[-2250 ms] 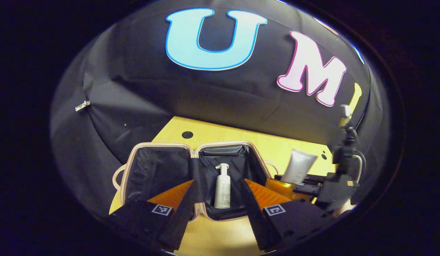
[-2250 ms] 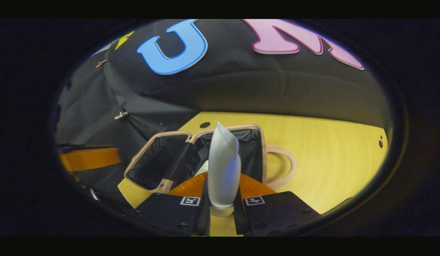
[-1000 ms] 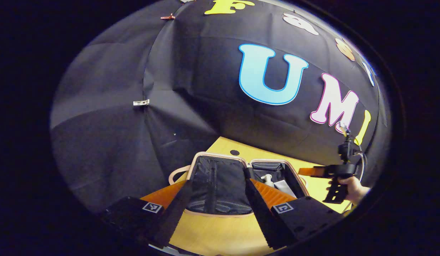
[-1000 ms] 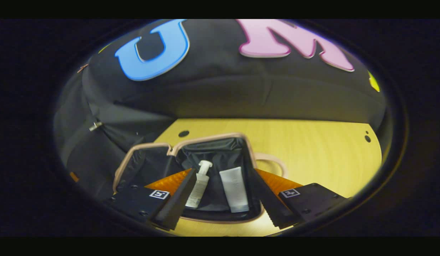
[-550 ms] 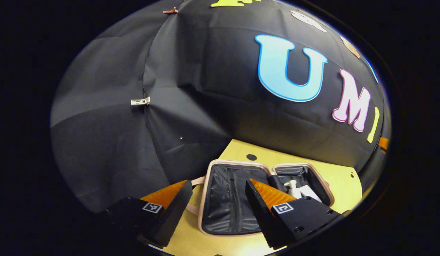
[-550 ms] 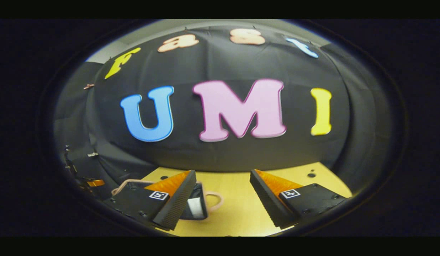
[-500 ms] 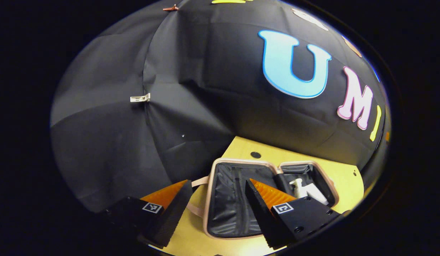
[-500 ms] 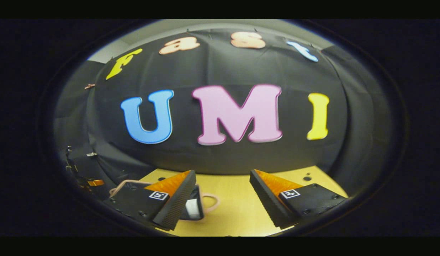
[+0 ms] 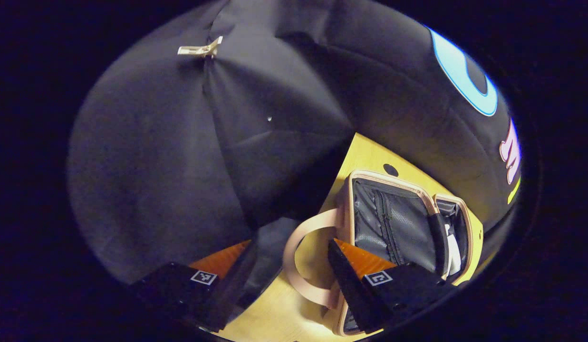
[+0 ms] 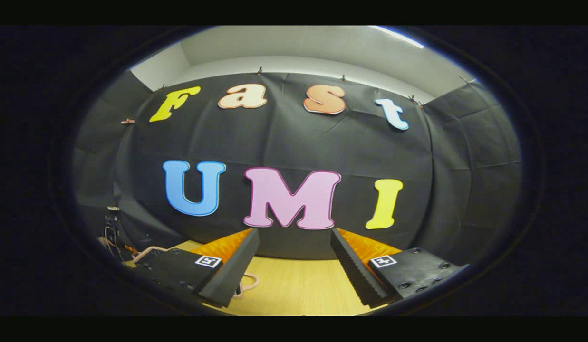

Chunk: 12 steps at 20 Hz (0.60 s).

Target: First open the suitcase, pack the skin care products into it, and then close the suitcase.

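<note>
A light wooden counter (image 10: 294, 289) spreads across the near ground, with a small dark round hole (image 9: 390, 169) in its top near the far edge. Behind it hangs the booth's black cloth wall (image 10: 294, 142), creased, pinned by a pale clip (image 9: 198, 49). Above the cloth, a grey room wall (image 10: 294, 47).

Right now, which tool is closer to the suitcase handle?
Left. The left tool is open right at the handle, one finger on each side of the loop. The right tool is open too, raised toward the wall, with the suitcase low beside it.
</note>
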{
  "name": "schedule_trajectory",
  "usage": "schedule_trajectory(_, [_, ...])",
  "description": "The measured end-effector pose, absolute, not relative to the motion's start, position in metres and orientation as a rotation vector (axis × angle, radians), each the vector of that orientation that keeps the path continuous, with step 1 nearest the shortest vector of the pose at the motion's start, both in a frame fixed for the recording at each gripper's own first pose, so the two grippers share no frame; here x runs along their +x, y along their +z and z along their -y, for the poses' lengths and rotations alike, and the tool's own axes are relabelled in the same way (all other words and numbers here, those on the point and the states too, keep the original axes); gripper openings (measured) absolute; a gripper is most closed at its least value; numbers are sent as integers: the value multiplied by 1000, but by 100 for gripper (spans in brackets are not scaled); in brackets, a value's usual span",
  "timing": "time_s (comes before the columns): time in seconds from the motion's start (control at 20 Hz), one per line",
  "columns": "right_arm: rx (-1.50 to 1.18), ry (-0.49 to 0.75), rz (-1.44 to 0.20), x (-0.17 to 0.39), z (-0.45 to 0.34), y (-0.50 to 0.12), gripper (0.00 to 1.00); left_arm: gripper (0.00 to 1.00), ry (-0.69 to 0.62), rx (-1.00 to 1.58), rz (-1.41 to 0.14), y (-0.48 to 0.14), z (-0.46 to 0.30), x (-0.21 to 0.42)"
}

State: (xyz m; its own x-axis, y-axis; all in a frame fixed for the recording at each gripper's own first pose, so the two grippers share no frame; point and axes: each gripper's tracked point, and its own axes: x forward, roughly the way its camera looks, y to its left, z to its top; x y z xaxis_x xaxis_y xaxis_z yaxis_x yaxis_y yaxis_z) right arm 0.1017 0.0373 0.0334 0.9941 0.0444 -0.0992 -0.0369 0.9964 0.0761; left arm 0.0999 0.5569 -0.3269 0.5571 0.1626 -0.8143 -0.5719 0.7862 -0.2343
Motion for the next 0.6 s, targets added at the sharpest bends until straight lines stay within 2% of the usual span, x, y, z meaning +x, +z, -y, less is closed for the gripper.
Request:
schedule_trajectory(0.05, [51, 36, -105, 99, -36, 31, 94, 96, 429, -579, -911, -339, -553, 101])
schedule_trajectory(0.15, [9, 34, -116, 95, -35, 28, 97, 96, 423, -682, -928, -351, -557, 98])
schedule_trajectory(0.25, [-15, 34, -117, 93, -35, 26, 94, 94, 415, -795, -921, -357, -551, 98])
schedule_trajectory(0.35, [-10, 35, -125, 94, -38, 20, 97, 86, 420, -845, -952, -363, -548, 94])
schedule_trajectory(0.45, [3, 36, -131, 96, -38, 15, 95, 70, 450, -719, -996, -366, -556, 86])
schedule_trajectory(0.55, [13, 33, -135, 98, -36, 11, 95, 29, 442, -615, -1006, -356, -555, 94])
schedule_trajectory(0.6, [16, 33, -134, 97, -36, 9, 95, 30, 437, -579, -995, -348, -554, 101])
